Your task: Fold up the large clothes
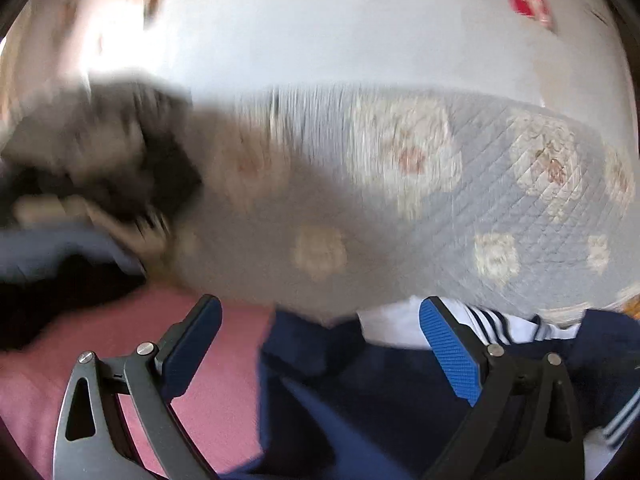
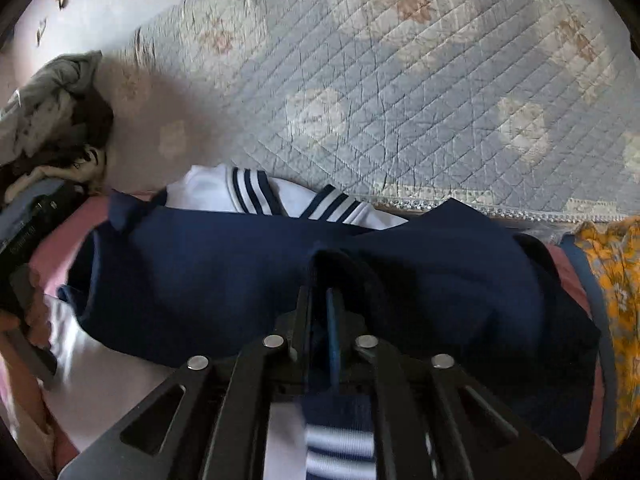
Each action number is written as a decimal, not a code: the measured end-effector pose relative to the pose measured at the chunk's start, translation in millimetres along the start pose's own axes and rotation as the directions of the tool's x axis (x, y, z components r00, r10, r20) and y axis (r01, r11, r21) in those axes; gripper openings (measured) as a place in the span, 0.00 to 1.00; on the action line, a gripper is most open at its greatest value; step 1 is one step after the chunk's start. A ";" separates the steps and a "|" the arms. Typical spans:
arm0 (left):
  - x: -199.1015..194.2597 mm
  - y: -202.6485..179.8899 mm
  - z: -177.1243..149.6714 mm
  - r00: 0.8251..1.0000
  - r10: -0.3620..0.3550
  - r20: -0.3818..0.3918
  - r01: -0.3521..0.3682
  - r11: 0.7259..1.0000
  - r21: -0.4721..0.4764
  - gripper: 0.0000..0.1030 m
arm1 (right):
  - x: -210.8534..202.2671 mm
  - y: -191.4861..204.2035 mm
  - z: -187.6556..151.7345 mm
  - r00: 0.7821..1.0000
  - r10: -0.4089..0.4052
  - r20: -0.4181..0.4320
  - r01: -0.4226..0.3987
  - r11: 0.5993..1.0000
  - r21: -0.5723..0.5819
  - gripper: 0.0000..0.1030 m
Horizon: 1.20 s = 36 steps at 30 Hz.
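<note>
A home bedroom: quilted floral bedspread (image 2: 400, 92), heaped clothes (image 2: 52, 120).

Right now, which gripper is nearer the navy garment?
Right. The right gripper is shut on a fold of the navy garment, touching it. The left gripper is open above the garment's edge, gripping nothing.

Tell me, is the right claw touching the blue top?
Touching. In the right wrist view the right claw is shut on a raised fold of the blue top, with the cloth pinched between its fingers.
</note>
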<state>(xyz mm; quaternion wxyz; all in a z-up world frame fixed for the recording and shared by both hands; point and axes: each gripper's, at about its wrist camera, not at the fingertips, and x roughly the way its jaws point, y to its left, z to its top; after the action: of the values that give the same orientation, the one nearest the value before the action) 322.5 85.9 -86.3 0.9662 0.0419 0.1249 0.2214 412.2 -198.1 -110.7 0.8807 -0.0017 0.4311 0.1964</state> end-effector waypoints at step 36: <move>-69.0 -292.5 -84.7 0.697 -0.517 -0.497 0.677 0.704 0.216 0.75 | -160.0 -119.1 -95.5 0.650 -0.517 0.556 0.287 0.845 0.451 0.72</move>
<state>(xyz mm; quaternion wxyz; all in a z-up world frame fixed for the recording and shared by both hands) 362.4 -205.0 -192.5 0.9094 0.1399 0.3670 -0.1369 292.8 -379.6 -68.9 0.9833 0.1148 0.1065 -0.0926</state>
